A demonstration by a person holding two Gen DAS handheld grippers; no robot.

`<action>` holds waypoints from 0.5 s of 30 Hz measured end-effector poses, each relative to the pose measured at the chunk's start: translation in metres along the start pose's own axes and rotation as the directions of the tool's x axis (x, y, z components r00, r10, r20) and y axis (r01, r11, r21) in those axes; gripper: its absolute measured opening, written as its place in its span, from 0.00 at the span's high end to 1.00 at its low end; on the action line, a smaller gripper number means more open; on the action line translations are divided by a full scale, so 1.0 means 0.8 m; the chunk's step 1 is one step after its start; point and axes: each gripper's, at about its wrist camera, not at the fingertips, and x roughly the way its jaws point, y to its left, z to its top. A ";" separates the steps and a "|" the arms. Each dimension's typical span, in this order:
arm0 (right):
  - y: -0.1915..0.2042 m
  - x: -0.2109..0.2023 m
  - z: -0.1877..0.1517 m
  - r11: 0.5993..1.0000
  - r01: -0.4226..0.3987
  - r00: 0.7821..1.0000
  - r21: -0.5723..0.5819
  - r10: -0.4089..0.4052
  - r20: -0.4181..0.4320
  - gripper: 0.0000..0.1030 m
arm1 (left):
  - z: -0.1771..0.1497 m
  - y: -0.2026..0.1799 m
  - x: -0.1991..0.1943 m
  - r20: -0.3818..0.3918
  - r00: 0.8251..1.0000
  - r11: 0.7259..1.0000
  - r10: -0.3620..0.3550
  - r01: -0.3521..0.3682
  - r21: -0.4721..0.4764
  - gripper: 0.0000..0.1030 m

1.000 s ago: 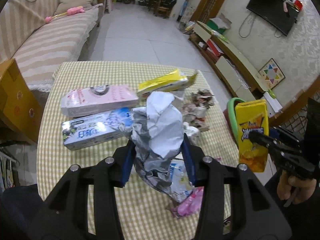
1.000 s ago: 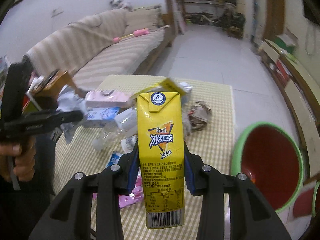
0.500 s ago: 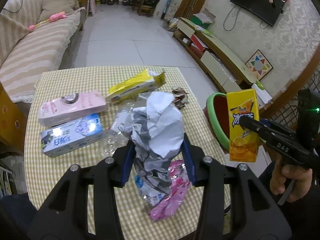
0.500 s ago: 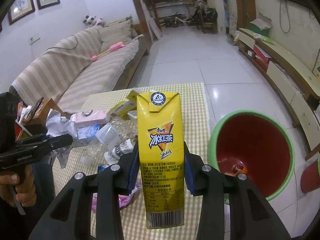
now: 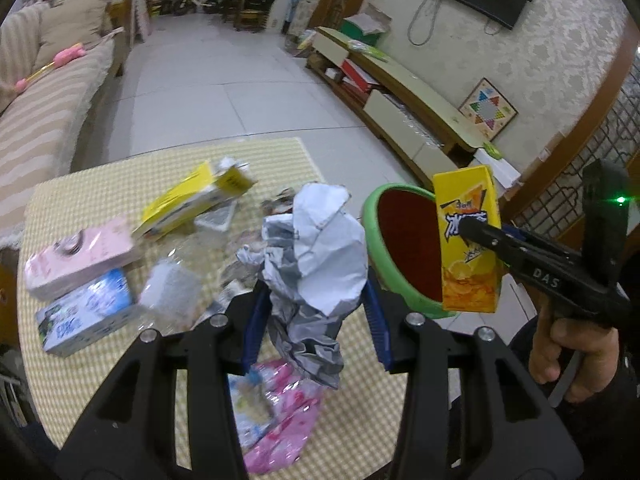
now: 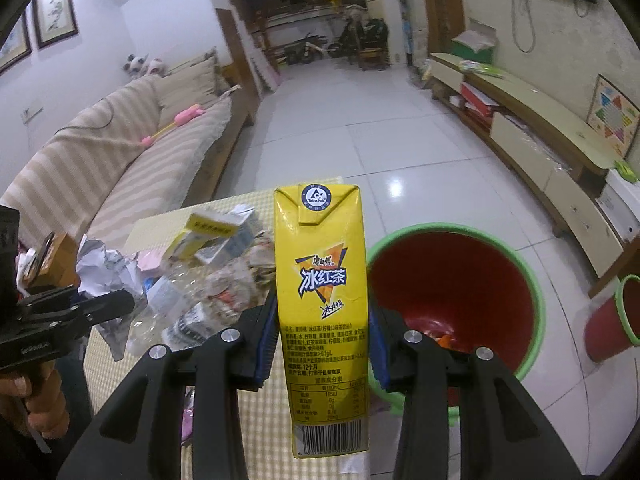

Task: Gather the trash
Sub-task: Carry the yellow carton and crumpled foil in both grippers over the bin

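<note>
The yellow tea carton [image 6: 322,320], a tall glossy paper brick with printed lettering and a barcode at its foot, stands upright in the right gripper [image 6: 322,344], long axis vertical, folded top up, pinched on both narrow sides by the blue pads [image 6: 267,340]. A second ago it hung over the checked tablecloth [image 5: 100,184]; now it is held beside the table edge, with the red bucket [image 6: 456,280] just to its right and partly behind it. In the left wrist view the carton [image 5: 470,240] overlaps the bucket's green rim [image 5: 370,232].

The crumpled grey-white paper [image 5: 320,264], creased and sharp-edged, stays clamped between the left gripper [image 5: 316,320] fingers, standing roughly upright, with a loose tail hanging below the pads. It has moved nearer the bucket than before; the bucket is now large in this view.

On the cloth lie a pink box [image 5: 80,264] and a blue-white carton [image 5: 84,316], both flat and side by side, a torn yellow box [image 5: 192,200] farther back, a clear plastic bottle [image 5: 168,300], blurred, and pink wrappers [image 5: 280,412] under the left gripper. A second small red bucket [image 6: 616,320] sits on the tiled floor to the right.
</note>
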 end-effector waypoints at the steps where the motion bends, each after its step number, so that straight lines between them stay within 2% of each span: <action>1: -0.008 -0.002 0.001 1.000 0.009 1.000 0.008 -0.009 0.002 0.64 | 0.005 -0.008 0.005 -0.002 1.000 1.000 -0.011 0.011 0.008 0.59; 15: -0.097 -0.009 0.012 0.988 0.106 0.994 0.108 -0.106 -0.006 0.64 | 0.037 -0.087 0.061 -0.055 0.993 0.988 -0.103 0.109 0.108 0.59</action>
